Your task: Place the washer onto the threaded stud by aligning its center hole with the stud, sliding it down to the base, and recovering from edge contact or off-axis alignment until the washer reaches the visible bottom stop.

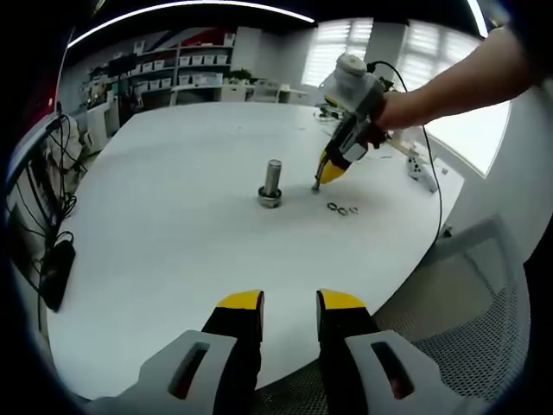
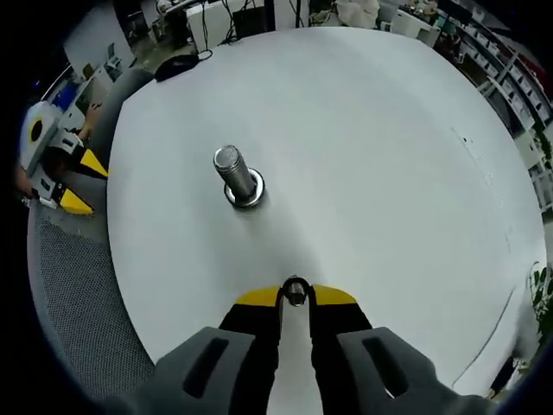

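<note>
— Where is the threaded stud?

— It stands upright on the white tabletop (image 1: 173, 216), roughly mid-surface. In the left gripper view the threaded stud (image 1: 272, 181) rises from a wider round base; in the right gripper view the same stud (image 2: 235, 173) stands ahead of the jaws and a little to the left.

— And the washer?

— The right gripper (image 2: 295, 294) has it. Its yellow-tipped jaws are drawn narrow, pinching a small metal washer (image 2: 295, 290) on edge between the tips. It is well apart from the stud, not over it.

— Can you see that gripper from the other side?

— Yes. In the left gripper view the right gripper (image 1: 318, 184) comes in from the upper right, held by a hand (image 1: 390, 112), tips pointing down close to the tabletop just right of the stud. The washer there is too small to make out clearly.

— Anything else nearby?

— A few spare washers (image 1: 342, 208) lie flat on the tabletop, just beyond the right gripper's tips.

— The left gripper?

— The left gripper (image 1: 289, 303) sits low at the near edge of the tabletop, jaws parted with a clear gap and nothing between them. It also shows at the left edge of the right gripper view (image 2: 82, 181), beside a mesh chair (image 2: 78, 294).
</note>
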